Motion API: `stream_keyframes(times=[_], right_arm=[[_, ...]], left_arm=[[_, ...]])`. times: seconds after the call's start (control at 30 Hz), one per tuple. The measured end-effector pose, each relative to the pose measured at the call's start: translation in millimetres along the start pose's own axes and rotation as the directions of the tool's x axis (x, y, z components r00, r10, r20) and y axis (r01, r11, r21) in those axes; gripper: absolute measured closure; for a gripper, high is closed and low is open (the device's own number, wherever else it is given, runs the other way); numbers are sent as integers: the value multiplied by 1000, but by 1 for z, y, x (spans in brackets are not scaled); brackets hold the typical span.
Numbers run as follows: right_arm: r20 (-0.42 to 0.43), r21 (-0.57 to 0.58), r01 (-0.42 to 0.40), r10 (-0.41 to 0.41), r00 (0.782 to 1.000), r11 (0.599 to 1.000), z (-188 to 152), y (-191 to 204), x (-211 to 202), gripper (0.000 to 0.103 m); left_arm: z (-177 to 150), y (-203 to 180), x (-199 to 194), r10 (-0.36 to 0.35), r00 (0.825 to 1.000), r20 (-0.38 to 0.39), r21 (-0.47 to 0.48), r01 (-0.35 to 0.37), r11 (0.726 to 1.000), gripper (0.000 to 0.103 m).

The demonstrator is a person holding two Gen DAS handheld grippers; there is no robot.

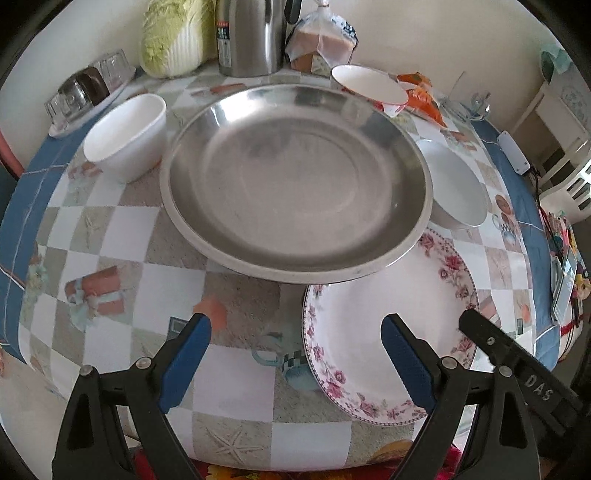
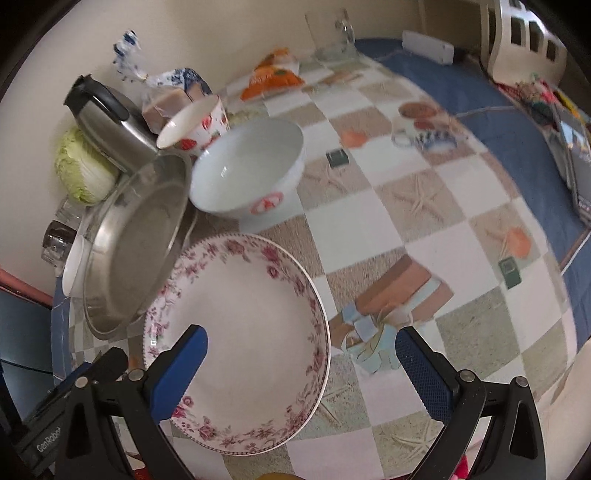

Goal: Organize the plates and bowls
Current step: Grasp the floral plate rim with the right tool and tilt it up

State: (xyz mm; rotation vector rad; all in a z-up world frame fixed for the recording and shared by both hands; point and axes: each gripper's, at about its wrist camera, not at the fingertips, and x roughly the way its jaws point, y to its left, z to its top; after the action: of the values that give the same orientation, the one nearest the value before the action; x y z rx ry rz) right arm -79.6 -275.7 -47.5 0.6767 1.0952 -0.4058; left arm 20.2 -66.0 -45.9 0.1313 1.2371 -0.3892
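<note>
A large steel plate [image 1: 295, 181] sits mid-table; it also shows in the right wrist view [image 2: 136, 240]. Its near right rim overlaps a floral plate [image 1: 369, 332] [image 2: 243, 332]. A plain white bowl [image 1: 127, 134] stands left of the steel plate, a wide white bowl [image 1: 458, 184] [image 2: 247, 166] right of it, and a red-patterned bowl [image 1: 369, 86] [image 2: 195, 122] behind. My left gripper [image 1: 295, 328] is open and empty, in front of the steel plate. My right gripper [image 2: 301, 339] is open and empty over the floral plate's near right edge.
At the back wall stand a cabbage [image 1: 173, 33], a steel kettle [image 1: 251, 37], a bread bag [image 1: 321, 40], an orange snack bag [image 1: 421, 92] and glasses [image 1: 88, 85]. A power strip [image 1: 513, 153] lies at the right table edge. The checkered tablecloth [image 2: 424, 221] stretches right.
</note>
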Motion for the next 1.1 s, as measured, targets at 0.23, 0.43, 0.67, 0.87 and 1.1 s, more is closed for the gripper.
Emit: stream_keyframes(times=[0.23, 0.43, 0.67, 0.87, 1.1], right_arm=[[-36, -38, 38, -39, 999, 999, -2, 5, 15, 4], [-46, -26, 27, -28, 999, 999, 0, 4, 20, 24], [-45, 43, -12, 14, 999, 999, 5, -12, 22, 43], [-57, 90, -73, 78, 995, 993, 10, -27, 30, 62], [-67, 119, -120, 128, 989, 986, 5, -30, 30, 75]], left_arm=[[1, 1, 5, -49, 999, -6, -7, 49, 999, 9], [1, -10, 11, -71, 997, -10, 35, 71, 997, 9], [-1, -19, 17, -90, 996, 11, 69, 89, 994, 9], [0, -24, 26, -85, 996, -11, 91, 85, 992, 9], [2, -25, 40, -114, 992, -48, 69, 117, 991, 9]])
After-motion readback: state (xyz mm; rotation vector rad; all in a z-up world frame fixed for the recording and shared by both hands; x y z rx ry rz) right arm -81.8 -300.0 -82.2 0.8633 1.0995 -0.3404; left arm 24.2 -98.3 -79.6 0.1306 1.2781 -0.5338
